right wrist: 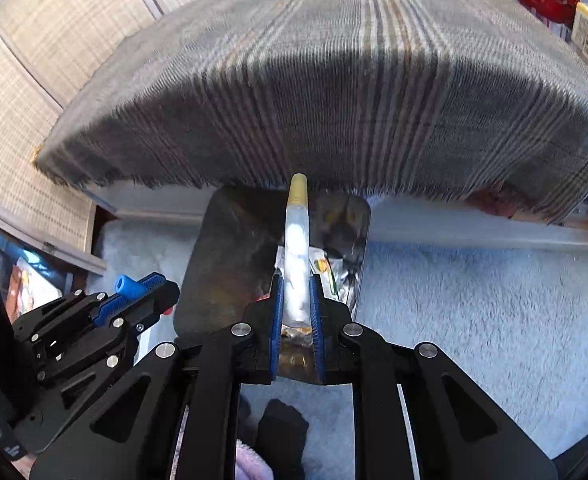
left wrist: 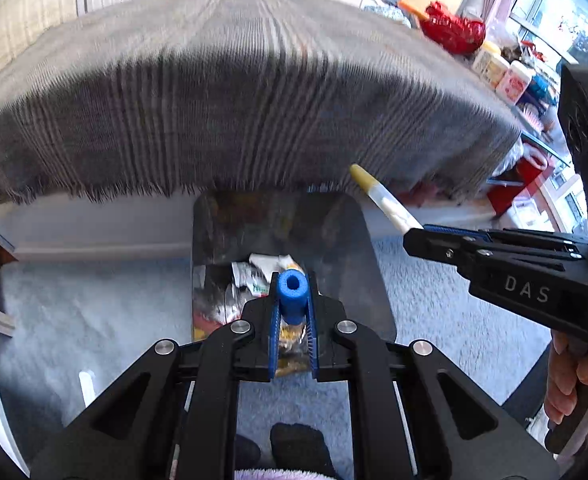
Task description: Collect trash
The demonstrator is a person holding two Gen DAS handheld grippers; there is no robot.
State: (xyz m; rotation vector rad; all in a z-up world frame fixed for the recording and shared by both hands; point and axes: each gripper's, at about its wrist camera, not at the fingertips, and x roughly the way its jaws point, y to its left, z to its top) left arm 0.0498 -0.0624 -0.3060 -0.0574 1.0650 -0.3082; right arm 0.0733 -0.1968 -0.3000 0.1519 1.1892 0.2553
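My left gripper [left wrist: 292, 280] is shut on a short blue foam tube [left wrist: 292, 294] and holds it over a steel trash bin [left wrist: 345, 232] on the floor. The bin holds crumpled wrappers [left wrist: 254, 272]. My right gripper [right wrist: 297, 280] is shut on a white tube with a yellow cap [right wrist: 297, 248], also above the bin [right wrist: 234, 248]. In the left wrist view the right gripper [left wrist: 411, 232] comes in from the right with the white tube [left wrist: 377, 192] pointing up-left. In the right wrist view the left gripper [right wrist: 150, 284] sits at the left with the blue tube [right wrist: 128, 284].
A table draped in a grey striped fringed cloth [left wrist: 234, 92] stands just behind the bin. The floor is a pale blue fluffy rug [right wrist: 473, 300]. Red items and jars [left wrist: 453, 28] crowd the far right. My feet in dark socks [left wrist: 297, 448] are below the grippers.
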